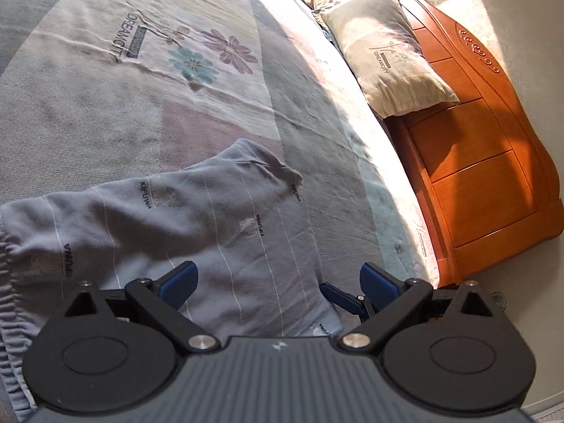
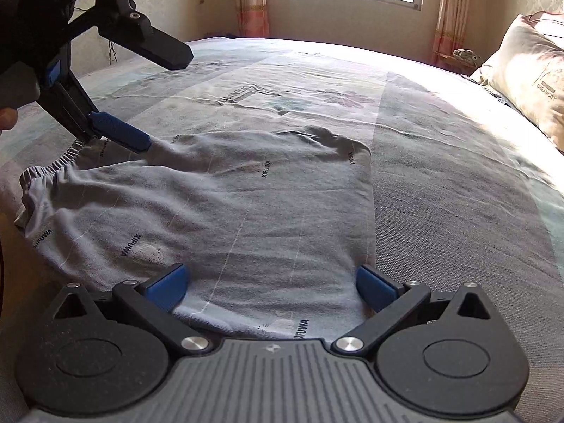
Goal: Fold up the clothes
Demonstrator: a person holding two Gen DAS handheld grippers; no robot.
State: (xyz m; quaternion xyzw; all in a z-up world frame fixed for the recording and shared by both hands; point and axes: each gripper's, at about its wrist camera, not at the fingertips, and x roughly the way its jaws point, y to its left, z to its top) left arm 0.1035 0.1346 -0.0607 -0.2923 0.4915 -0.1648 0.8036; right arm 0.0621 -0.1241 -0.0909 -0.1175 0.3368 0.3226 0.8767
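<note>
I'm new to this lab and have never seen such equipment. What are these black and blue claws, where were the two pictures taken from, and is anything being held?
No robot here: a person holds a two-finger gripper in each hand, each carrying a fisheye camera looking along its fingers. One picture is from the left gripper, one from the right gripper. A grey garment with an elastic waistband lies flat on the bed, a pillow near the headboard. Both grippers are open above the cloth, holding nothing. In the right view, the left gripper's blue finger appears near the waistband.
</note>
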